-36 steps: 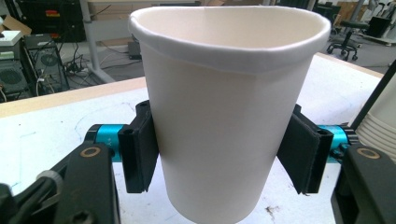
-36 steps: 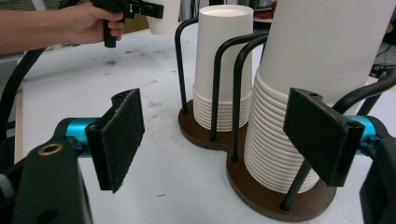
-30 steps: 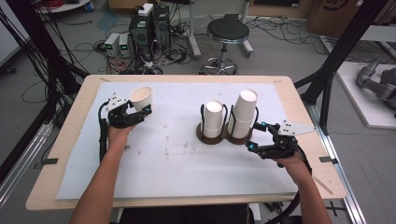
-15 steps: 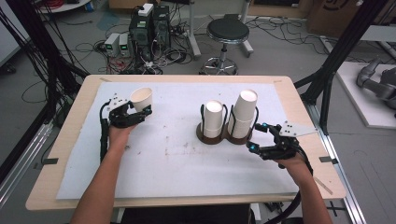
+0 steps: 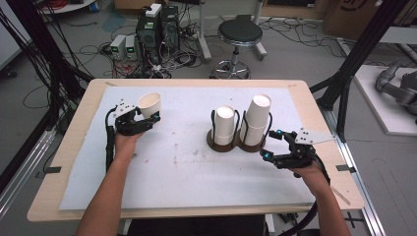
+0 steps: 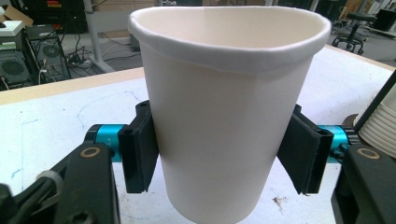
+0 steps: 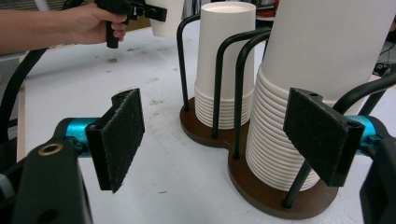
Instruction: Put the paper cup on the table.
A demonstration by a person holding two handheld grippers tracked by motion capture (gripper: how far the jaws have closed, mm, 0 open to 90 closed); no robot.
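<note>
Paper cup base cropped (bottom edge)

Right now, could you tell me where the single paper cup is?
The paper cup sits upright in the left gripper at the high view's left, apart from the cup holder.

The cup and stacks look like matt white paper, the holder has a smooth dark wooden base with glossy black metal rods, the pads are rough black, the table pale wood
</note>
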